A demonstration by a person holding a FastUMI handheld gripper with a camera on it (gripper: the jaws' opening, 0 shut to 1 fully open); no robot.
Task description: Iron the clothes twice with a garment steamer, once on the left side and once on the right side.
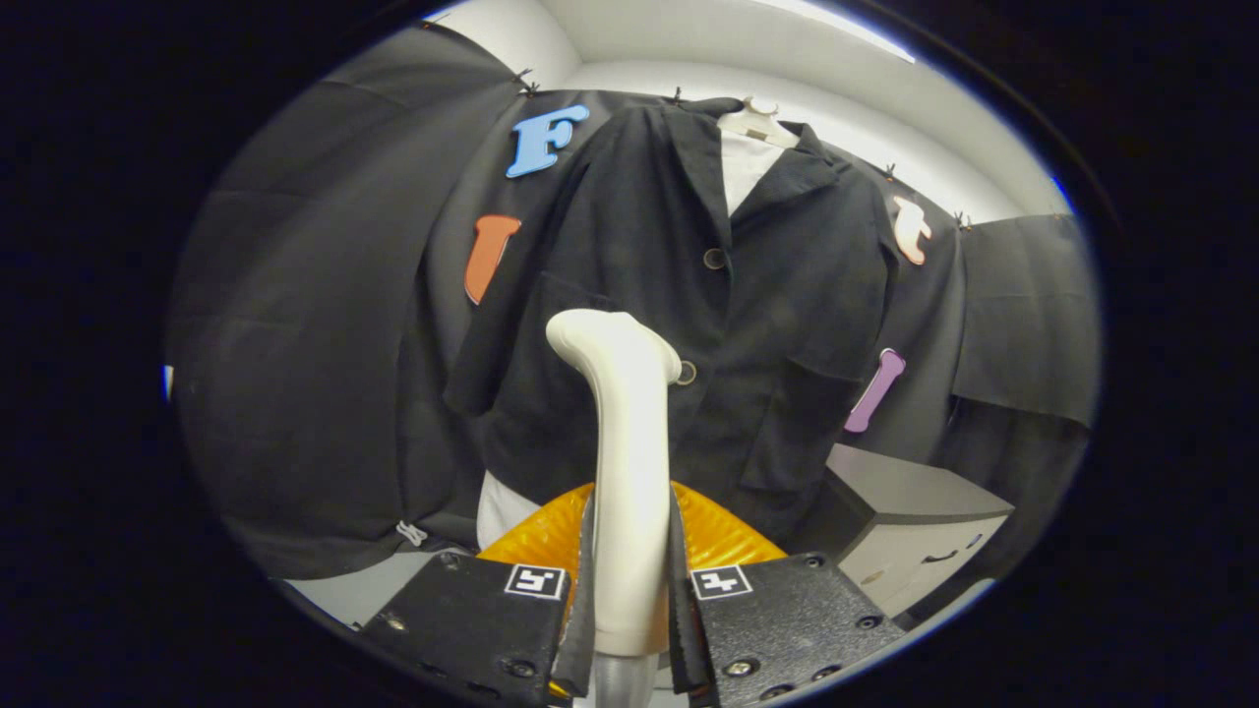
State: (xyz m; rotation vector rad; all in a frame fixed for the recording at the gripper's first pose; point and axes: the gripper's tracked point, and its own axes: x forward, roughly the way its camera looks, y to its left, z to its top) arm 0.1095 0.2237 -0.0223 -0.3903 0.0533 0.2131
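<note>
A dark button-front shirt (777, 285) hangs on a pale hanger (755, 120) against the booth's black wall, straight ahead of me. My gripper (629, 590) is shut on the cream handle of the garment steamer (625, 433), which stands upright between the fingers. The steamer's bent head reaches up to the shirt's lower left front panel, beside the middle button (687, 373). I cannot tell whether the head touches the cloth. An orange ribbed object (718, 536) sits just behind the fingers, below the shirt's hem.
A grey and white cabinet (910, 521) with drawer handles stands beyond the right finger, under the shirt's right side. Black cloth covers the wall on both sides. A white surface (354, 590) lies below the cloth on the left.
</note>
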